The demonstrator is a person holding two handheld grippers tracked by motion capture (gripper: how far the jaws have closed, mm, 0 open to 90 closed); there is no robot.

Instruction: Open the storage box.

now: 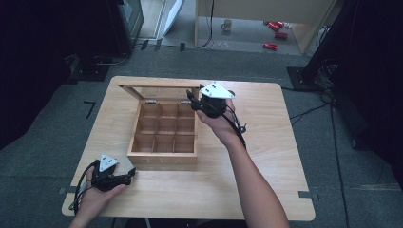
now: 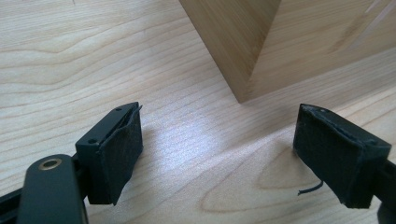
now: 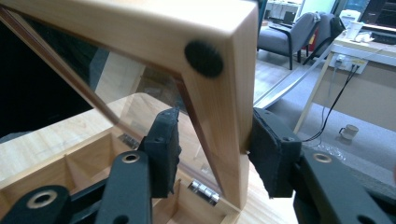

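Note:
A wooden box [image 1: 164, 160] with several bare compartments stands mid-table, and its glass-paned lid [image 1: 159, 91] is raised at the back. My right gripper [image 1: 192, 102] is at the lid's right end. In the right gripper view its pads [image 3: 275, 154] sit on either side of the lid's wooden frame [image 3: 219, 93], shut on it, above the box's compartments [image 3: 70, 163]. My left gripper [image 1: 130, 176] rests low on the table by the box's front left corner. Its jaws [image 2: 219, 154] stand wide open, nothing between them, with the box corner [image 2: 243, 46] just ahead.
The light wood table [image 1: 266, 156] has bare room to the right of the box and in front of it. On the floor beyond lie a mug [image 1: 226, 24], red objects [image 1: 275, 28] and cables. An office chair [image 3: 289, 32] stands farther off.

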